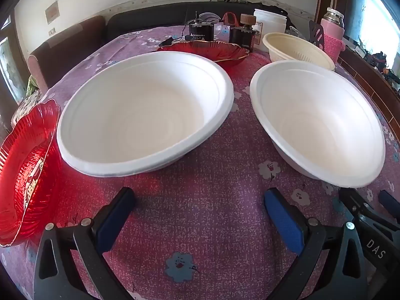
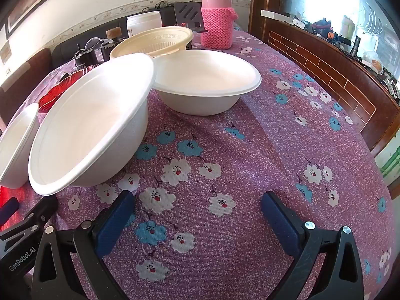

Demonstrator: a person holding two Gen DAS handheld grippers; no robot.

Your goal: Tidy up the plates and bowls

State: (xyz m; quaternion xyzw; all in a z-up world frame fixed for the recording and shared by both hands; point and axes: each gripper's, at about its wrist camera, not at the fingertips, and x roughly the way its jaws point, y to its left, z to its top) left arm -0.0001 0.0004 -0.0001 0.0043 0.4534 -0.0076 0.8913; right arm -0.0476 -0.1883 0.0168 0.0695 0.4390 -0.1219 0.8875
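Observation:
Two white bowls stand on the purple flowered tablecloth: one point(image 1: 142, 115) straight ahead of my left gripper point(image 1: 200, 200), another point(image 1: 317, 122) to its right. A cream bowl point(image 1: 297, 50) sits behind them. A red plate point(image 1: 25, 175) lies at the left and another red plate point(image 1: 207, 50) at the back. In the right wrist view the nearer white bowl point(image 2: 92, 130) is at the left, a further white bowl point(image 2: 205, 80) stands behind it, and the cream bowl point(image 2: 152, 40) is beyond. My right gripper point(image 2: 197, 202) is open and empty over the cloth. My left gripper is open and empty too.
A pink flask in a knitted sleeve point(image 2: 217, 22) stands at the back right. A white jar point(image 1: 270, 22) and small black devices point(image 1: 200, 32) sit at the far edge. A brown wooden ledge point(image 2: 325, 80) runs along the table's right side.

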